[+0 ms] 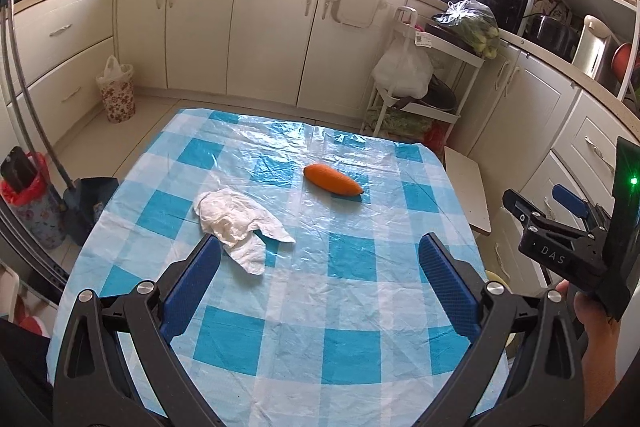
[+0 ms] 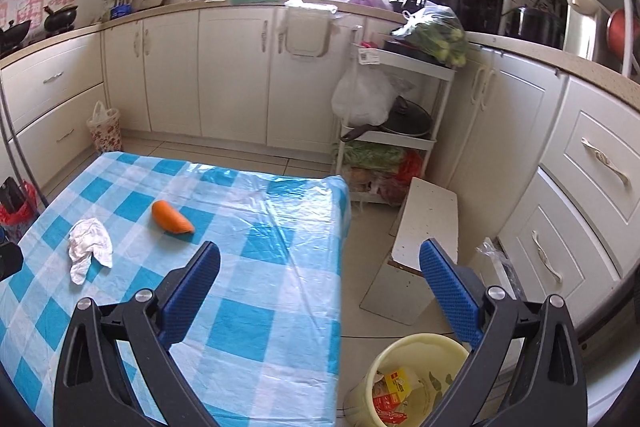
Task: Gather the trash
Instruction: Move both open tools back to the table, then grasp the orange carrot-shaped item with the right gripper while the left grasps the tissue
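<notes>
A crumpled white tissue lies on the blue checked tablecloth, just ahead of my left gripper's left finger. An orange carrot-like piece lies farther in, near the table's middle. My left gripper is open and empty above the near part of the table. My right gripper is open and empty over the table's right edge; it also shows in the left wrist view at the right. In the right wrist view the tissue and the orange piece lie to the left. A yellow bin holding a red carton stands on the floor beside the table.
A white step stool stands right of the table. A white rack with bags and a pan is beyond it. A floral basket stands by the cabinets. A red-lined bin and dustpan stand left.
</notes>
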